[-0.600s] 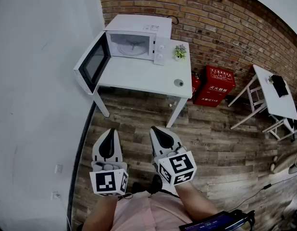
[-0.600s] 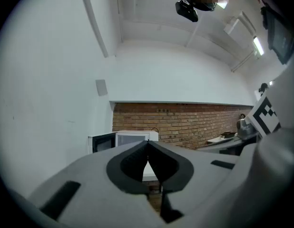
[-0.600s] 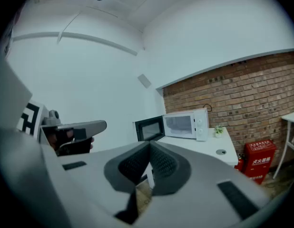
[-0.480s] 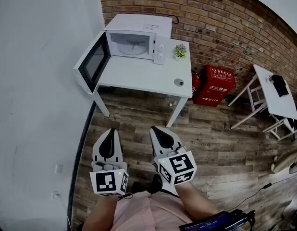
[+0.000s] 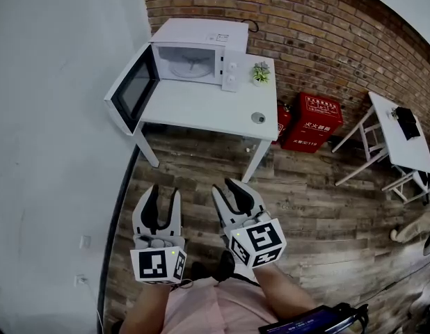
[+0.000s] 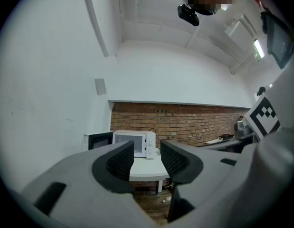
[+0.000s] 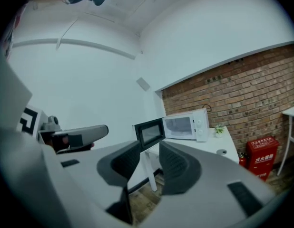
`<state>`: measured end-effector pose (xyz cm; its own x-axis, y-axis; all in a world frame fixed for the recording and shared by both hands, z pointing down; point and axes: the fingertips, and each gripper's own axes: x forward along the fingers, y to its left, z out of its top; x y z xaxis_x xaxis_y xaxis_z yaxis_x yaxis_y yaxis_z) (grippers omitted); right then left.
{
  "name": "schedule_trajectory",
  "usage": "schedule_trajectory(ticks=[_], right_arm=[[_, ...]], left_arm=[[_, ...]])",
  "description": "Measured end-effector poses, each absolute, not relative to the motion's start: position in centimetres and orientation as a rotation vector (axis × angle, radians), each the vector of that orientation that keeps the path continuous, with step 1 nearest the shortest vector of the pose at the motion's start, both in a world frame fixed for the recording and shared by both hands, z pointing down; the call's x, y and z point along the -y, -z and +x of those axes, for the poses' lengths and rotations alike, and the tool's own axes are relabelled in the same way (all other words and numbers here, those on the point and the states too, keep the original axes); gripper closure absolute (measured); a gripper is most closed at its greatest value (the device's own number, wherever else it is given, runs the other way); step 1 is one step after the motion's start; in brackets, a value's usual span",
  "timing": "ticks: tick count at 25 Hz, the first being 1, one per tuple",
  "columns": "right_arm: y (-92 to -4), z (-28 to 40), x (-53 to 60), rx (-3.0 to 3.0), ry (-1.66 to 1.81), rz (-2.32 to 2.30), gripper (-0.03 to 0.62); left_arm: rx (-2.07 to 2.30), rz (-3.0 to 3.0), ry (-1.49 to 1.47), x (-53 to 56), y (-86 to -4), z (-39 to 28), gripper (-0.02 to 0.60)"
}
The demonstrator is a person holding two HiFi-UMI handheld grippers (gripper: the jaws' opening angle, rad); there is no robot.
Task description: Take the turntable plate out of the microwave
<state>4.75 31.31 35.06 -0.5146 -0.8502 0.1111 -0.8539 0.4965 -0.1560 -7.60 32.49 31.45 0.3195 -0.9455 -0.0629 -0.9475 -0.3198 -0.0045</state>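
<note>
One white rectangular table (image 5: 201, 110) stands by the brick wall, far ahead across the wood floor. The white box-shaped microwave (image 5: 201, 37) sits on its left end, with its dark-windowed door (image 5: 133, 89) swung open leftward. The round clear glass turntable plate (image 5: 190, 68) lies flat inside the cavity, straight ahead and well apart from both grippers. The left gripper (image 5: 164, 191) and right gripper (image 5: 226, 186) both have their jaws partly apart and hold nothing. Neither looks clearly nearer, and the reach is forward.
</note>
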Motion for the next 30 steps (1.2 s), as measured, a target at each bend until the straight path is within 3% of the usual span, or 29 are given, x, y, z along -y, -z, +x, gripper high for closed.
schedule_trajectory(ticks=[17, 30], right_arm=[[-36.6, 9.8, -27.7, 2.671, -0.283, 1.522, 0.48], [-40.2, 4.0, -15.2, 2.613, -0.344, 1.539, 0.5]], left_arm=[[-1.877, -2.463, -0.06, -30.2, -32.8, -3.8, 0.414], [-1.863, -2.52, -0.009, -17.5, -35.9, -9.0, 0.417]])
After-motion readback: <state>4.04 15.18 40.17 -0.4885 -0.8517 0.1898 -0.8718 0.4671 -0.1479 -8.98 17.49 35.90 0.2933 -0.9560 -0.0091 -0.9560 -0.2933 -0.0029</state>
